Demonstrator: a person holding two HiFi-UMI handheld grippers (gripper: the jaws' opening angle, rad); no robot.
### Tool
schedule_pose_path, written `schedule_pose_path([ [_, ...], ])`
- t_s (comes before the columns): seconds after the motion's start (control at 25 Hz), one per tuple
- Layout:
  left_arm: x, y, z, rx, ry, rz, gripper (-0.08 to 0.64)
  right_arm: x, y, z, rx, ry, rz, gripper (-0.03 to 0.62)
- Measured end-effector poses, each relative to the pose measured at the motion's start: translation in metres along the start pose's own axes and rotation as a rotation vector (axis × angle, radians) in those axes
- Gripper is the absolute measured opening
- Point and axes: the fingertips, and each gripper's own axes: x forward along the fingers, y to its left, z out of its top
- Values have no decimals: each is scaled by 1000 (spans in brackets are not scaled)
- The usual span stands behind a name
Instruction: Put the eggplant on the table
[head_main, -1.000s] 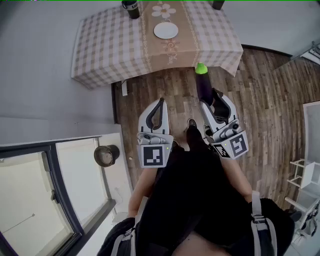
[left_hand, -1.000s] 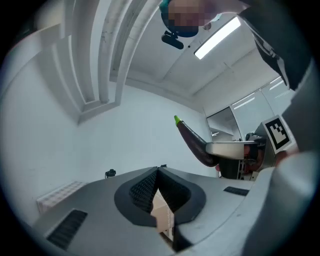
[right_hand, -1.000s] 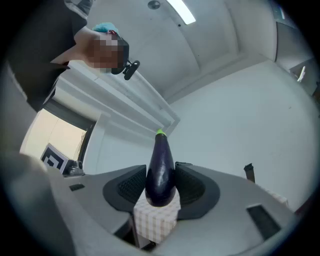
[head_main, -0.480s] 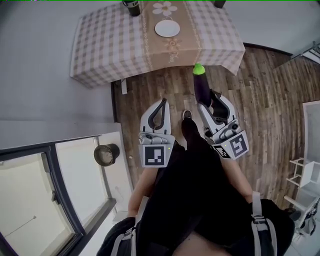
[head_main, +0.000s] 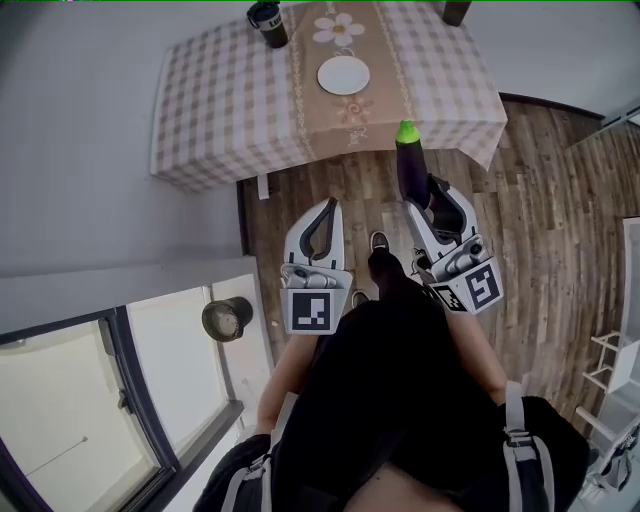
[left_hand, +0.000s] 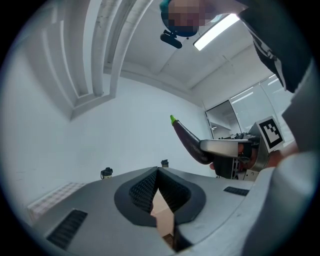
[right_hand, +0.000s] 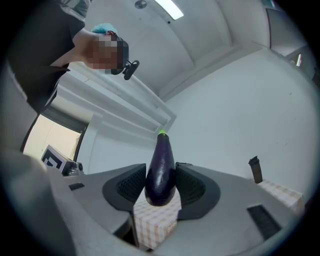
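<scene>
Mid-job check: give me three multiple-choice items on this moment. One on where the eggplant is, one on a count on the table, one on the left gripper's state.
1. Where is the eggplant?
A. On the plate.
B. Between the right gripper's jaws, short of the table.
C. On the floor.

2. How many white plates lie on the table?
A. One.
B. Two.
C. None.

3. How does the left gripper stand?
A. Wide open.
B. Clamped on a cup.
C. Shut, with nothing in it.

Answers:
1. B: the right gripper view shows both pads pressed on its purple body, and the head view has it over the wood floor.
2. A: only one sits on the runner.
3. C: the left gripper view shows the jaw tips meeting with nothing between them.
</scene>
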Motion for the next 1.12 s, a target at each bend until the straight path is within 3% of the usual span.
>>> schedule_pose_path([
  [0.56, 117, 25, 3, 15, 24, 63, -8, 75, -120, -12, 63, 5, 39, 192],
  [1.12, 179, 68, -27, -35, 42, 122, -8, 134, -175, -35, 41, 59, 65, 192],
])
